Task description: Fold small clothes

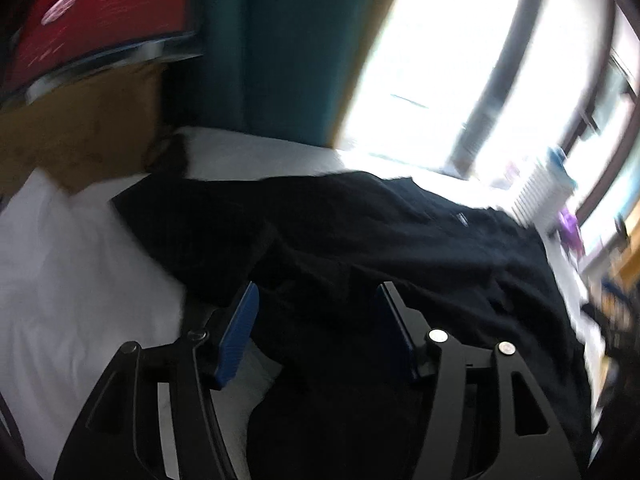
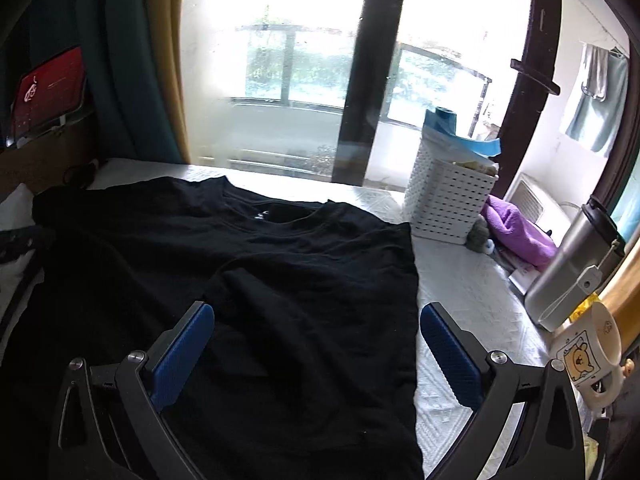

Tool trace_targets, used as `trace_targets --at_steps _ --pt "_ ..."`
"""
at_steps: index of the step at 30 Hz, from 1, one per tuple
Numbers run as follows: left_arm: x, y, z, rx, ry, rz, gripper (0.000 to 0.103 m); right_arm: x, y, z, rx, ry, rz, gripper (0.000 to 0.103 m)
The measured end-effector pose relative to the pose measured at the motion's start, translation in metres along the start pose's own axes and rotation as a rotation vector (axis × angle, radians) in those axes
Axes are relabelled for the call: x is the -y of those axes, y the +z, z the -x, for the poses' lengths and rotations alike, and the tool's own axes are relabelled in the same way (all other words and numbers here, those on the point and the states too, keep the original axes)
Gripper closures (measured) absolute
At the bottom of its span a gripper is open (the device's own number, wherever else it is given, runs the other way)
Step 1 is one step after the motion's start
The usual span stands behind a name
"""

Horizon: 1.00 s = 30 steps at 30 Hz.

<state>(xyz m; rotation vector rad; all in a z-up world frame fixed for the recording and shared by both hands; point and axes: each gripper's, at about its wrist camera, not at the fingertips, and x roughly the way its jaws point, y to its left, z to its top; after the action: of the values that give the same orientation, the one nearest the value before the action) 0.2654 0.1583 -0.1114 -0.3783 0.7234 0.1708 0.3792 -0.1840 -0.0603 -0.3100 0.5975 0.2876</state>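
The right gripper (image 2: 316, 344) is closest, its blue fingers (image 2: 182, 346) spread wide with nothing between them. They hang over the black shirt (image 2: 256, 264), which lies spread flat on a bed with a white sheet (image 2: 460, 296). The shirt's right edge runs straight down the bed, with a bare strip of sheet beside it. At the right edge of the bed stand a white mug (image 2: 596, 360) with a yellow bear picture and a tall silver bottle (image 2: 572, 268). Farther back sit a purple cloth (image 2: 516, 228) and a white basket (image 2: 448, 200) full of holes, just past the shirt's corner.

The left gripper (image 1: 316, 328) hangs over the shirt (image 1: 360, 240) too, its fingers (image 1: 236, 336) part way open and not pinching anything. That view is blurry. White sheet (image 1: 72, 280) lies bare to the left of the shirt.

At the far side, a small white tag (image 2: 260, 213) shows at the shirt's neck, too small to read. Behind the bed is a big bright window (image 2: 288, 80). A red sign (image 2: 48, 92) on the left has white marks I cannot read.
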Motion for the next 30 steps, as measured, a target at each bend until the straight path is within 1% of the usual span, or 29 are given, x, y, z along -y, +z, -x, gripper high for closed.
trace_targets --at_steps 1,3,7,9,11,13,14,16,17,18,19,20,21,22,24,26,30 --pt "-0.007 0.0 0.003 0.02 0.02 0.034 0.042 0.002 -0.002 0.0 -0.001 0.002 -0.005 0.0" --pt "-0.016 -0.001 0.01 0.052 0.059 0.069 0.042 0.008 -0.006 -0.002 -0.009 0.005 -0.019 0.0" --pt "-0.023 -0.008 0.019 0.091 0.131 0.073 0.042 0.023 -0.017 -0.014 -0.039 0.015 -0.061 0.0" --pt "-0.029 -0.013 0.017 0.086 0.166 0.093 0.041 0.027 -0.021 -0.018 -0.049 0.026 -0.082 0.0" --pt "-0.031 -0.014 0.008 0.053 0.138 0.102 0.041 0.028 -0.024 -0.021 -0.048 0.041 -0.094 0.0" --pt "-0.027 -0.013 -0.003 0.019 0.108 0.078 0.041 0.028 -0.026 -0.024 -0.05 0.053 -0.096 0.0" --pt "-0.026 -0.011 -0.007 0.013 0.103 0.067 0.041 0.028 -0.027 -0.025 -0.05 0.056 -0.096 0.0" --pt "-0.026 -0.006 -0.015 0.026 0.095 0.056 0.041 0.028 -0.028 -0.027 -0.049 0.064 -0.099 0.0" --pt "-0.028 -0.004 -0.017 0.039 0.091 0.062 0.044 0.028 -0.029 -0.027 -0.048 0.066 -0.103 0.0" --pt "-0.035 -0.001 -0.018 0.05 0.078 0.092 0.062 0.028 -0.03 -0.027 -0.048 0.069 -0.108 0.0" --pt "-0.04 0.002 -0.019 0.049 0.066 0.127 0.084 0.028 -0.031 -0.028 -0.05 0.073 -0.11 0.0" --pt "-0.048 0.005 -0.021 0.052 0.05 0.169 0.09 0.028 -0.032 -0.028 -0.05 0.076 -0.111 0.0" --pt "-0.05 0.009 -0.023 0.069 0.028 0.209 0.095 0.027 -0.033 -0.028 -0.05 0.077 -0.11 0.0" --pt "-0.055 0.012 -0.019 0.11 0.005 0.237 0.099 0.026 -0.035 -0.029 -0.052 0.081 -0.108 0.0" --pt "-0.049 0.019 -0.015 0.17 0.013 0.212 0.099 0.025 -0.037 -0.031 -0.058 0.085 -0.108 0.0" --pt "-0.036 0.025 -0.008 0.208 -0.015 0.159 0.1 0.023 -0.038 -0.033 -0.063 0.091 -0.108 0.0" --pt "0.012 0.03 0.004 0.258 -0.089 -0.016 0.1 0.021 -0.039 -0.035 -0.066 0.093 -0.107 0.0"
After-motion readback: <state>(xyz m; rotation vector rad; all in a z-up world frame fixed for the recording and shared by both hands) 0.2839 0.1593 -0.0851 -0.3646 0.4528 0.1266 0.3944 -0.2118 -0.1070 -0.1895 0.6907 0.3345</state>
